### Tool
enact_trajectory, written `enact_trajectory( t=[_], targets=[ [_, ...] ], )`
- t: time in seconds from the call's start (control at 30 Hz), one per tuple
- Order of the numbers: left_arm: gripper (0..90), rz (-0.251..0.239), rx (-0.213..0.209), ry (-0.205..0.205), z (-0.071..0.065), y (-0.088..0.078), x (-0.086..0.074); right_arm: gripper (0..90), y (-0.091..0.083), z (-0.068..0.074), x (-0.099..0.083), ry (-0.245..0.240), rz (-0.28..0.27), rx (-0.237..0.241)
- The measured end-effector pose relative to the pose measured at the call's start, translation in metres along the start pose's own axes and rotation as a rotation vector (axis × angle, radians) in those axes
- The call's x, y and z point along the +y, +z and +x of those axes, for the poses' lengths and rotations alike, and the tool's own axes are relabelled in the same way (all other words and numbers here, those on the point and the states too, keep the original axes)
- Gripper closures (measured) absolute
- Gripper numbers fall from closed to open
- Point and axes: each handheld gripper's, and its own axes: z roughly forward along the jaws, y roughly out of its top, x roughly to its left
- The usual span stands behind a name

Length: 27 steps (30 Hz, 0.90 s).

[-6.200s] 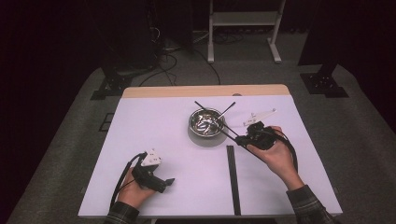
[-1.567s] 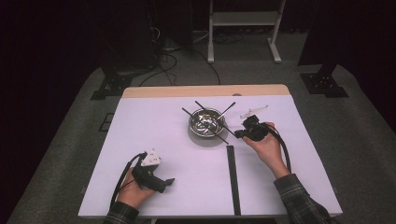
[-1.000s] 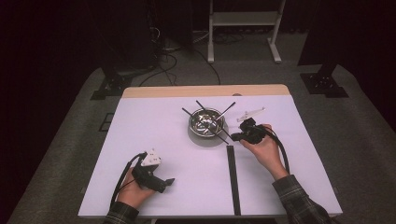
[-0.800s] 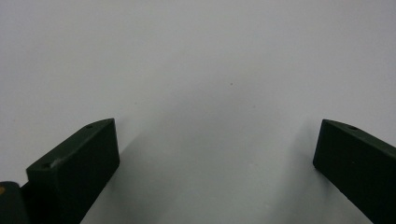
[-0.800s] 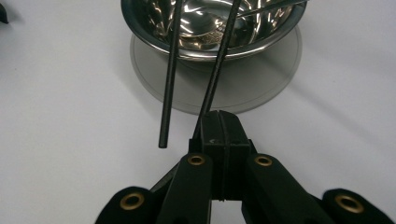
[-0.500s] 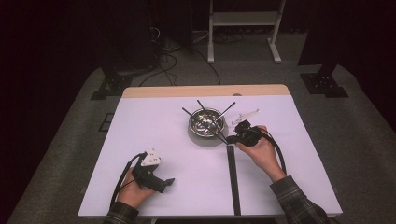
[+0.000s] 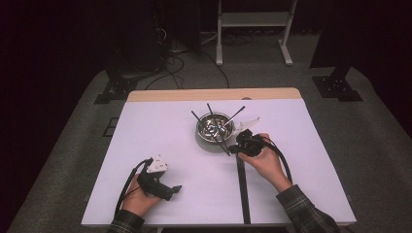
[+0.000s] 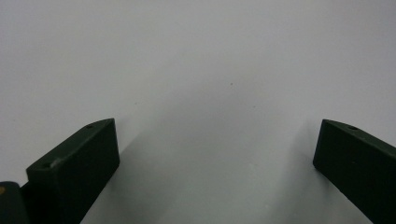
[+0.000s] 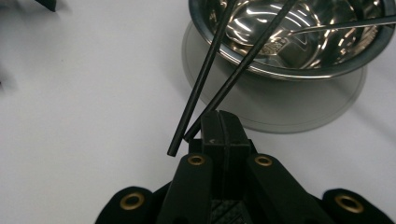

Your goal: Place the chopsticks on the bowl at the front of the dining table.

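Left hand (image 7: 141, 196) rests low on the table's near-left, holding the left black two-jaw gripper (image 7: 176, 188) level, jaws wide apart, aimed right. Right hand (image 7: 265, 160) sits mid-table, plaid sleeve (image 7: 303, 213) trailing back; right black two-jaw gripper (image 9: 219, 123) has jaws pressed together, pointing up-left in the high view.

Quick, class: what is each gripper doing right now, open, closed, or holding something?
Left gripper: open, holding nothing, over the bare table.
Right gripper: closed on the end of a black chopstick that leans in the metal bowl.
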Motion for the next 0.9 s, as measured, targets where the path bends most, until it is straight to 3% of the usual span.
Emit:
enact_trajectory(
  t=[0.63,0.9],
  targets=[
    [0.0,-0.002,0.000,-0.003,0.000,0.000,0.000,89.8,0.008,0.022,0.009,-0.065,-0.009,0.043],
    [0.0,-0.002,0.000,-0.002,0.000,0.000,0.000,89.8,0.012,0.026,0.012,-0.064,-0.016,0.061]
  ],
)
